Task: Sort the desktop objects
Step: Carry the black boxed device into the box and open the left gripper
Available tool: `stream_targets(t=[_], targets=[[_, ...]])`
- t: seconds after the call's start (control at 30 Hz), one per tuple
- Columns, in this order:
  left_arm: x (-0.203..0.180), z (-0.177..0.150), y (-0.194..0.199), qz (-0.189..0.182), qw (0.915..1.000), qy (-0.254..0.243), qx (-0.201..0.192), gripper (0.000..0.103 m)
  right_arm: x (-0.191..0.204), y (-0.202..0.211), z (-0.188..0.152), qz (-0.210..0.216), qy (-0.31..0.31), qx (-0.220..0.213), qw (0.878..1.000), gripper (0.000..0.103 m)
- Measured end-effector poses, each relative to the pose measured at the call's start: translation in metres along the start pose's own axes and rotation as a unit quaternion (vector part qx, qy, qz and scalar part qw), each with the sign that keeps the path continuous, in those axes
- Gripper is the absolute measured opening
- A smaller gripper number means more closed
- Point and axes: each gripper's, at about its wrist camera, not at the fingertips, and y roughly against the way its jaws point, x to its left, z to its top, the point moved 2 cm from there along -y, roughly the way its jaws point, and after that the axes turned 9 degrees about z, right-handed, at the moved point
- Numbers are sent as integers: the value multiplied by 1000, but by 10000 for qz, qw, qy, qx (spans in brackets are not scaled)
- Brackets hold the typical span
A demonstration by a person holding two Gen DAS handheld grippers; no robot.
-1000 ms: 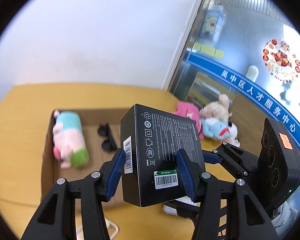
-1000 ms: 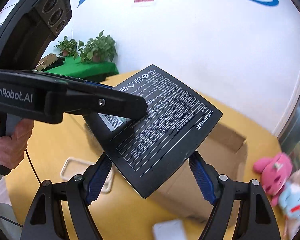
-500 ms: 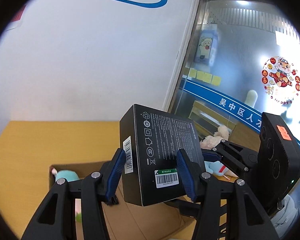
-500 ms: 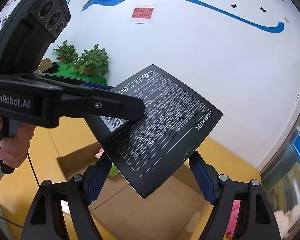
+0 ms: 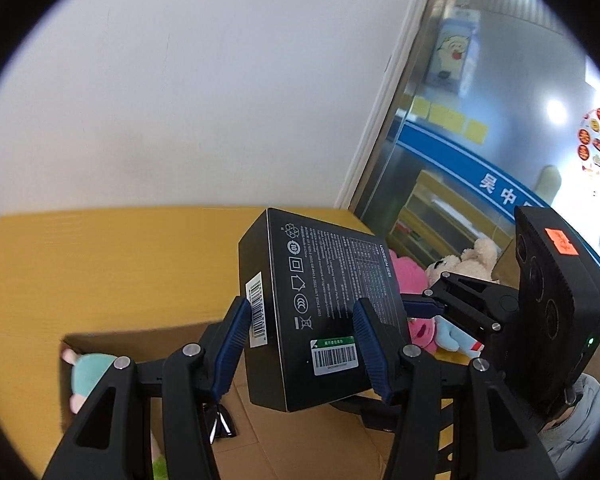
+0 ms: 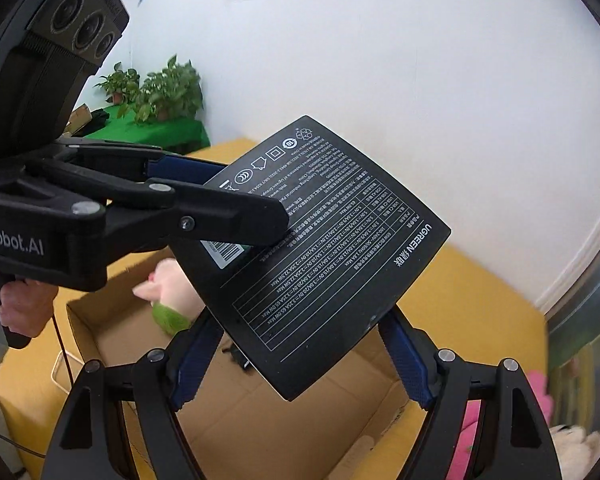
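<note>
- At the far left, the cardboard box stands open on the yellow desk. Inside it lie a pastel plush toy and dark sunglasses.
- The left claw is about half open, and its blue pads press on the two narrow sides of the black product box. The black product box hangs in the air above the cardboard box, tilted.
- The right claw stands wider and grips the same black product box across its broad faces, near its lower corner.
- At the right, a group of plush toys lies on the desk outside the cardboard box, near the glass wall.
- Risk, as I judge it: two claws hold one rigid box, so if the hands move differently, the box can twist and slip from the pads.
- If one claw lets go early, the box can swing on the other claw and fall on the sunglasses or catch the carton rim.
</note>
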Motion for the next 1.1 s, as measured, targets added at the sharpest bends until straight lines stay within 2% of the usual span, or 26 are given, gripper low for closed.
stream_targets(t=[0.1, 0.3, 0.5, 0.8, 1.1], targets=[[12, -15, -40, -93, 9989, 271, 379, 52, -24, -33, -15, 227, -211, 289, 9991, 78], [26, -50, -103, -22, 9929, 481, 1090, 52, -57, -100, -55, 661, -551, 996, 9913, 78], [29, -78, -154, 50, 9838, 572, 1696, 52, -83, -151, -84, 797, -679, 1674, 9803, 78], [31, -112, -198, 86, 9689, 723, 2367, 52, -105, -200, -117, 824, -831, 2584, 9589, 78], [45, -114, -203, -22, 9638, 997, 2473, 52, -110, -209, -112, 428, -830, 2678, 9589, 78]])
